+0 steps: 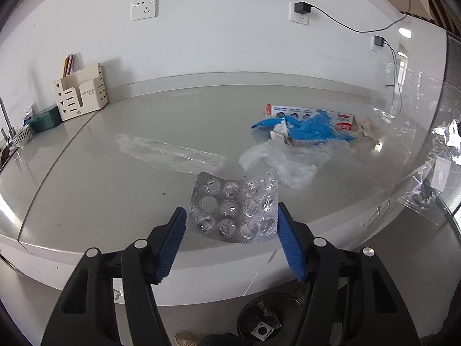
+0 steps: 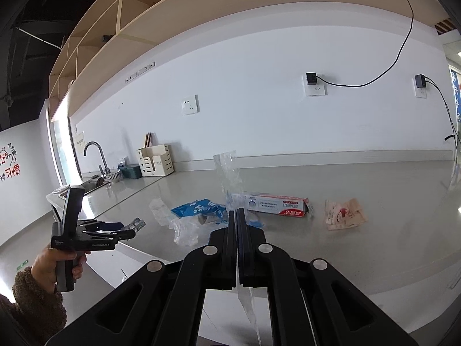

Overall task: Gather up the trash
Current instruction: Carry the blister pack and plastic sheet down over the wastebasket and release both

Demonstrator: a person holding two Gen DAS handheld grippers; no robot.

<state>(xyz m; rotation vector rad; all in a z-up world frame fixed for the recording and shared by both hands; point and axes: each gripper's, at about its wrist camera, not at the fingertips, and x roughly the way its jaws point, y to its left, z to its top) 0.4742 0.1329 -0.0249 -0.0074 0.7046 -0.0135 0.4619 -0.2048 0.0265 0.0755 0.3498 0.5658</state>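
Note:
My left gripper point(image 1: 232, 216) is shut on a silver blister pack point(image 1: 234, 207) of empty pill pockets and holds it above the counter's front edge; it also shows in the right wrist view point(image 2: 135, 225). My right gripper point(image 2: 236, 214) is shut on a clear plastic bag point(image 2: 227, 170) that stands up above the fingers and trails below them. On the grey counter point(image 1: 100, 173) lie a blue wrapper point(image 1: 305, 127), a toothpaste box point(image 2: 276, 203), crumpled clear plastic point(image 1: 282, 158), a flat clear sleeve point(image 1: 170, 152) and a torn beige wrapper point(image 2: 344, 213).
A cream organiser point(image 1: 82, 93) with pencils, a green box point(image 1: 46, 119) and a sink with faucet point(image 2: 96, 155) stand at the counter's left. A black bin point(image 1: 268, 317) sits on the floor below the counter edge. Cables hang from wall sockets point(image 2: 315, 85).

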